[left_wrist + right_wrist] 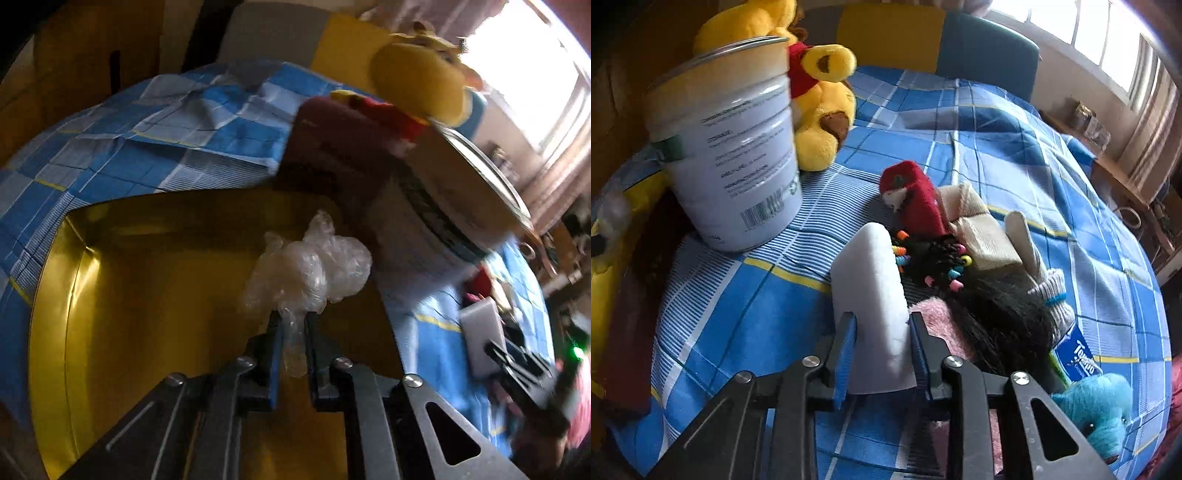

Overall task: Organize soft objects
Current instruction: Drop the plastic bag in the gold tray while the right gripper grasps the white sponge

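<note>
A white tin can [735, 147] stands on the blue checked cloth [1015, 147].

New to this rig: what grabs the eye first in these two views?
In the left wrist view, the left gripper is shut on a crumpled clear plastic bag over a shiny yellow bin. In the right wrist view, a white foam block sits between the right gripper jaws. Behind it stand a big white can and a yellow plush bear on the blue checked cloth.

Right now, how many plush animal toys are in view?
2. A yellow bear sits behind the tin; a blue plush lies at the lower right. The pile may hide others.
</note>
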A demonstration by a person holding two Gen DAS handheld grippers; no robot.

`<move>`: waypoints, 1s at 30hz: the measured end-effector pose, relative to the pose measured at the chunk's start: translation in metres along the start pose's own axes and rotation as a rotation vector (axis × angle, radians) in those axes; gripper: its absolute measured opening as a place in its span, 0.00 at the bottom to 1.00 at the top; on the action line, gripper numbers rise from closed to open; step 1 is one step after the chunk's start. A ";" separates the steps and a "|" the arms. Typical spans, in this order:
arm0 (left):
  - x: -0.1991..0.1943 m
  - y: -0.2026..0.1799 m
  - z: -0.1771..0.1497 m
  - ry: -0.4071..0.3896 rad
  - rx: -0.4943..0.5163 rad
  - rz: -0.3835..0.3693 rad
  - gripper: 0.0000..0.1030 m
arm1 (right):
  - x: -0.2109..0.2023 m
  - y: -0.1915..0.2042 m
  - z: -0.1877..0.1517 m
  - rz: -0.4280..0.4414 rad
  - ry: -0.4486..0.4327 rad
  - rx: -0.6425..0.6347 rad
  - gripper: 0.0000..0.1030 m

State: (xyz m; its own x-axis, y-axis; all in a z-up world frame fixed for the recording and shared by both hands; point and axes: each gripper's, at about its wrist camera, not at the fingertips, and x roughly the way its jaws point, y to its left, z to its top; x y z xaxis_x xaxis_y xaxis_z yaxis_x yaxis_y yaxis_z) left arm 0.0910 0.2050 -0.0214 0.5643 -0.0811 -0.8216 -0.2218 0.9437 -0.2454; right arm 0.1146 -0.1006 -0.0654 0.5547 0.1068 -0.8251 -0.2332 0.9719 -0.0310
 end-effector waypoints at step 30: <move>-0.048 -0.017 -0.080 -0.159 0.186 0.023 0.86 | 0.001 -0.006 -0.002 0.049 0.012 0.036 0.27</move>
State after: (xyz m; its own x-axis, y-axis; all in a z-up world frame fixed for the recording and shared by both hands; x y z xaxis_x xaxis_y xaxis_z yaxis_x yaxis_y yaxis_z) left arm 0.0039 0.1678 -0.0186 0.6819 -0.0217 -0.7311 -0.0942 0.9886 -0.1171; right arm 0.1152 -0.1070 -0.0674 0.5336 0.1526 -0.8318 -0.2311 0.9725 0.0302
